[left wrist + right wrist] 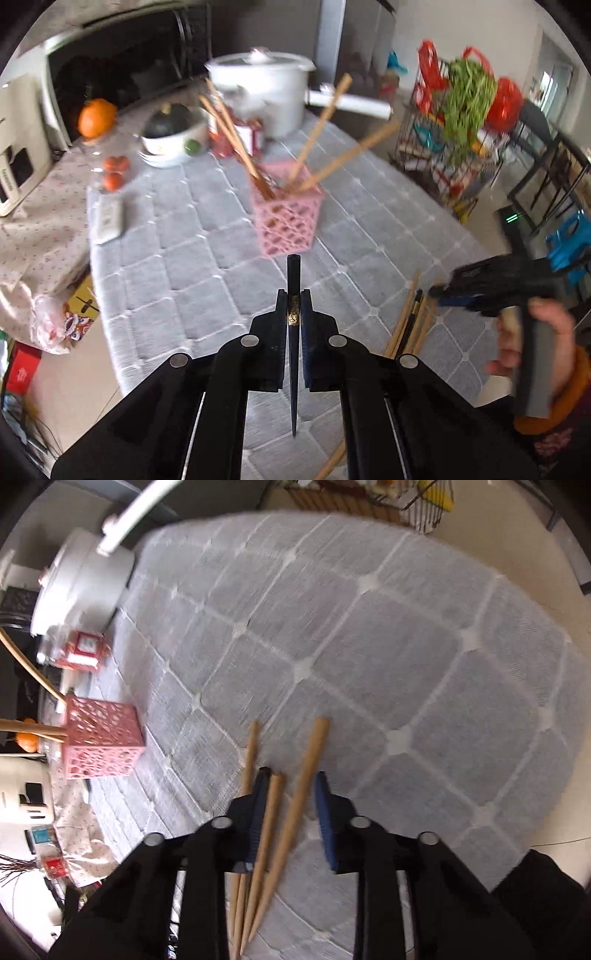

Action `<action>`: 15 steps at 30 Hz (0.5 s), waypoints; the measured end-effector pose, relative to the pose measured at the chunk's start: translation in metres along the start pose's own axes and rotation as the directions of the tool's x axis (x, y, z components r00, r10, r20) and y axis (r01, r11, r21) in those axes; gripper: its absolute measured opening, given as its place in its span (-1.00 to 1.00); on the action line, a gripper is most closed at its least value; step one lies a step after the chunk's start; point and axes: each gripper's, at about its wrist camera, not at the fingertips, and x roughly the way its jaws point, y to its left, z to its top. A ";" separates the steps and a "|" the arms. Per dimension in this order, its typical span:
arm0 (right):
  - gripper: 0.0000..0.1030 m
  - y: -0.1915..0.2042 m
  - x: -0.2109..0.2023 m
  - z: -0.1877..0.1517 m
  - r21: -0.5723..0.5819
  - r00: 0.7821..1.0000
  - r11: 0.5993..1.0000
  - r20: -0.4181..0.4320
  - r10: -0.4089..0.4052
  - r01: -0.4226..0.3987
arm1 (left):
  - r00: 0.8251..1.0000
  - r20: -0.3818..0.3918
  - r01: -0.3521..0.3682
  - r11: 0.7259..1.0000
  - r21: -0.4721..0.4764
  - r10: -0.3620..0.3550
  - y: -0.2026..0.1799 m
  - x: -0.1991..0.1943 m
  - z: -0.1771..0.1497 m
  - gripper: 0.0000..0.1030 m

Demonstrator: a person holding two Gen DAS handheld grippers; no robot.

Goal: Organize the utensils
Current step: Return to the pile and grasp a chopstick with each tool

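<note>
My left gripper point(294, 295) is shut on a black chopstick point(294, 343) with a gold mark, held upright above the grey quilted table point(207, 258). Ahead stands a pink lattice basket point(286, 218) with several wooden chopsticks point(321, 122) leaning out of it. My right gripper point(291, 779) is open just over several loose wooden chopsticks point(295, 812) lying on the table; two lie between its fingers. It also shows in the left wrist view point(491, 284), next to that pile point(410, 317). The basket shows at the left of the right wrist view point(101, 738).
A white pot point(266, 88), a bowl with dark fruit point(171, 136), an orange point(96, 117) and a red box point(236, 136) stand behind the basket. A wire rack with greens point(458, 122) stands beyond the table's right edge. A white appliance point(18, 155) is at left.
</note>
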 end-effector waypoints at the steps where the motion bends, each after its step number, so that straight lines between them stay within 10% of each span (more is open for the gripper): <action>1: -0.80 0.004 0.003 0.000 -0.006 0.999 1.000 0.032 0.006 -0.006 | 1.000 0.016 0.000 1.000 -0.003 0.000 0.002 -0.007 -0.001 -0.88; 15: -0.85 0.031 -0.099 -0.027 -0.247 0.970 0.959 0.163 0.179 -0.136 | 0.980 0.195 0.061 0.992 -0.107 -0.039 0.030 -0.075 0.024 -0.88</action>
